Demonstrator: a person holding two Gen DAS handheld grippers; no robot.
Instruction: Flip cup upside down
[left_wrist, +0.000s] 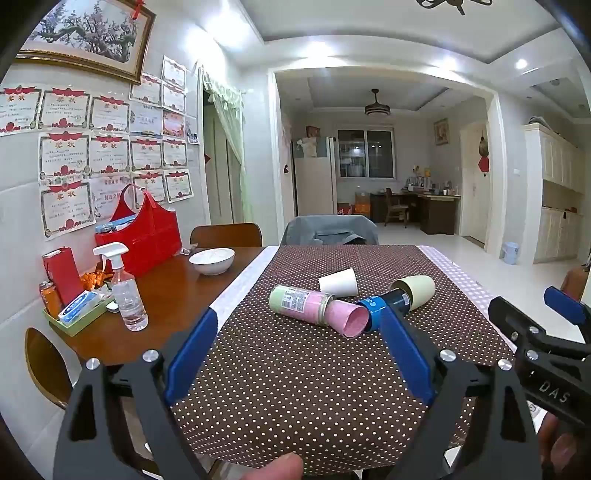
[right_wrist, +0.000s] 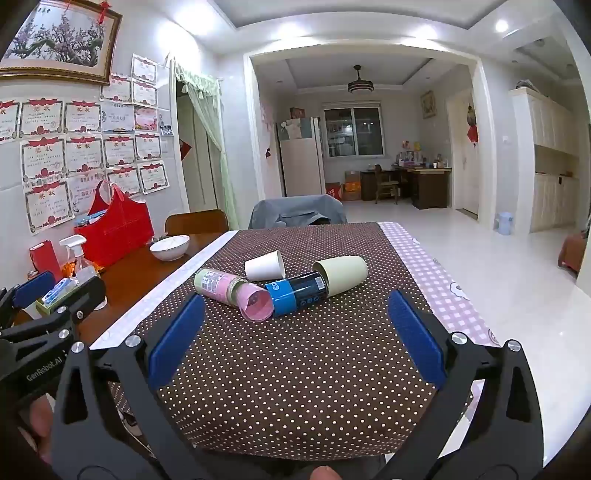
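Three cups lie on their sides on the brown dotted tablecloth (left_wrist: 295, 387): a white paper cup (left_wrist: 338, 283) (right_wrist: 265, 266), a pink cup (left_wrist: 349, 318) (right_wrist: 256, 301) against a green-pink jar (left_wrist: 299, 301) (right_wrist: 218, 284), and a cream cup (left_wrist: 413, 291) (right_wrist: 343, 275) over the end of a blue-black can (left_wrist: 384, 304) (right_wrist: 297, 293). My left gripper (left_wrist: 299, 332) is open and empty, near the table's front edge, short of the cups. My right gripper (right_wrist: 295, 314) is open and empty too; it also shows at the right in the left wrist view (left_wrist: 546, 332).
On the wooden table to the left stand a spray bottle (left_wrist: 123, 291), a white bowl (left_wrist: 212, 260) (right_wrist: 170, 247), a red basket (left_wrist: 142, 236) (right_wrist: 114, 229) and a green tray (left_wrist: 74, 319) of small items. Chairs (left_wrist: 328, 230) stand at the far end.
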